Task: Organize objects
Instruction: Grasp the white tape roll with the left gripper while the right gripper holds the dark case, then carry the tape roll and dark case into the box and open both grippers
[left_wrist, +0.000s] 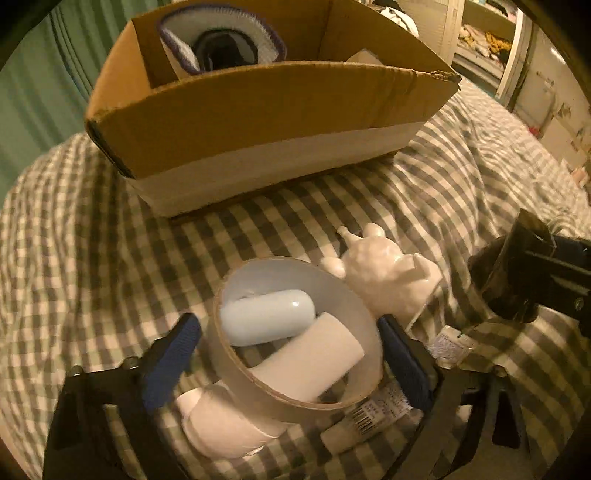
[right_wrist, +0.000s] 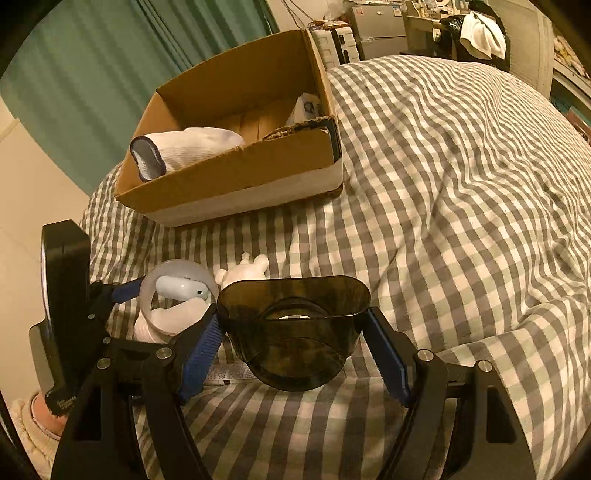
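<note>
Here left tongs (left_wrist: 290, 363) clasp the tape roll (left_wrist: 295, 376), right tongs (right_wrist: 295, 345) the dark cup (right_wrist: 293, 332).

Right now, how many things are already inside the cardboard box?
2 visible: a white sock with a dark cuff at the cardboard box's left end, and a white packet in its far right corner. More may be hidden.

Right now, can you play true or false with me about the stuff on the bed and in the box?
1. The left gripper has a tape roll between its fingers. True.
2. The right gripper holds a white sock. False: a dark see-through cup sits between its fingers.
3. The cardboard box is upside down. False: it stands open side up, with a white sock inside.
4. The bed cover is checked. True.
</note>
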